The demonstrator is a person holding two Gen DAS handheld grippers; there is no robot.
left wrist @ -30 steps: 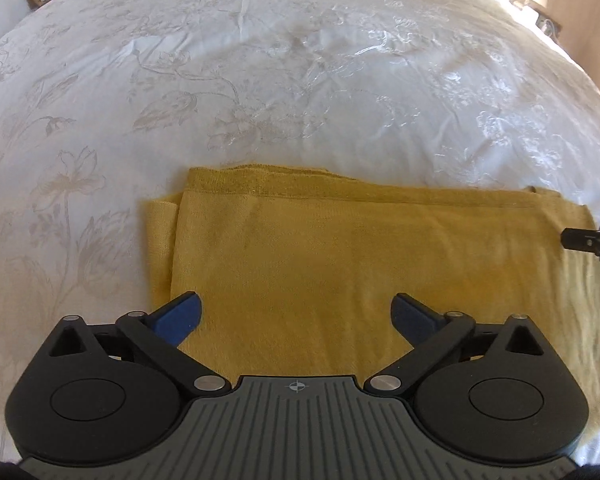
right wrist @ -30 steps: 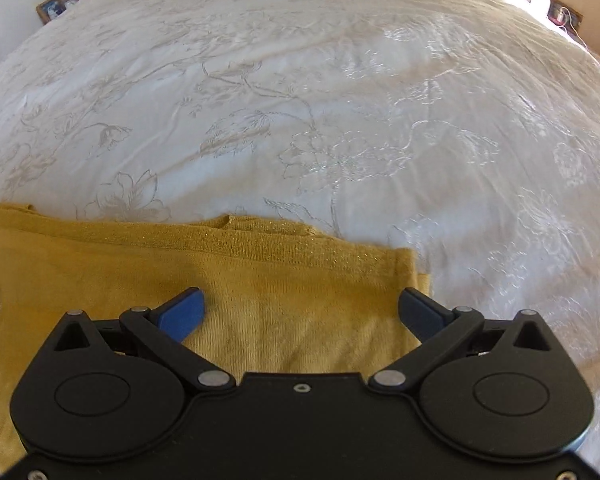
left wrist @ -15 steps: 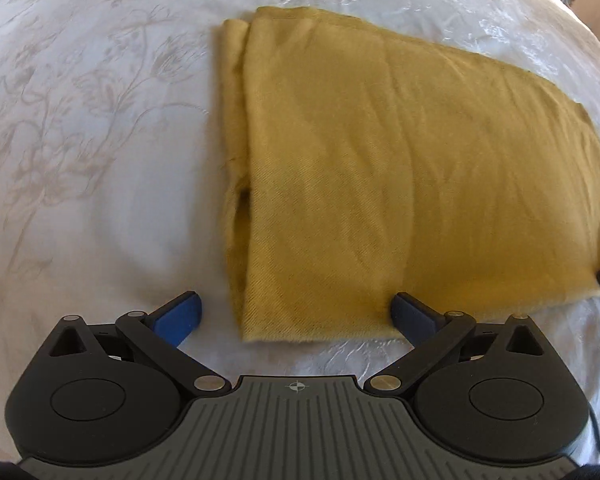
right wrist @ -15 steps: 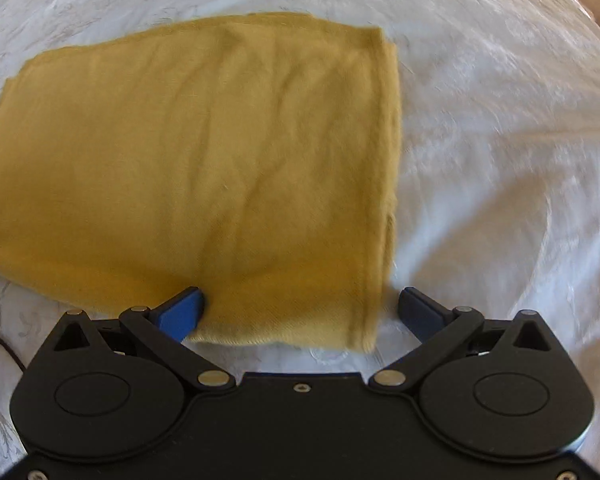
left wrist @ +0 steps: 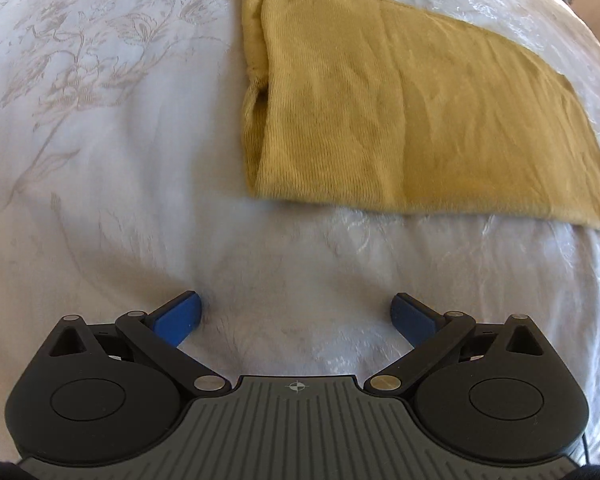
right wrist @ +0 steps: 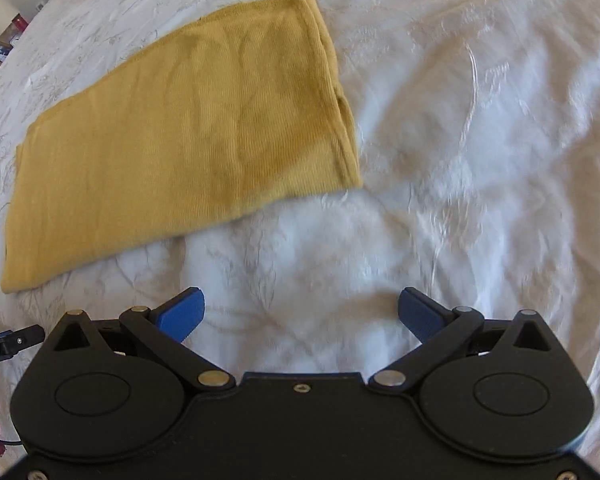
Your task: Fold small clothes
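- 1 mustard-yellow folded garment (left wrist: 412, 108) lies flat on the white embroidered bedspread (left wrist: 112, 168), ahead of both pairs of fingers and touching neither.
- In the left wrist view the left gripper (left wrist: 296, 316) has its blue fingers (left wrist: 178, 318) spread wide with nothing between them; the garment sits forward and to the right of them.
- In the right wrist view the right gripper (right wrist: 300, 312) is likewise spread wide and empty; the garment (right wrist: 188, 132) sits forward and to the left of its fingers (right wrist: 182, 314).
- Both grippers point forward and down at the bedspread (right wrist: 480, 152).
- The garment's near edge runs across in front of the fingers, with a strip of bare bedspread between.
- Layered side edges show at its ends.
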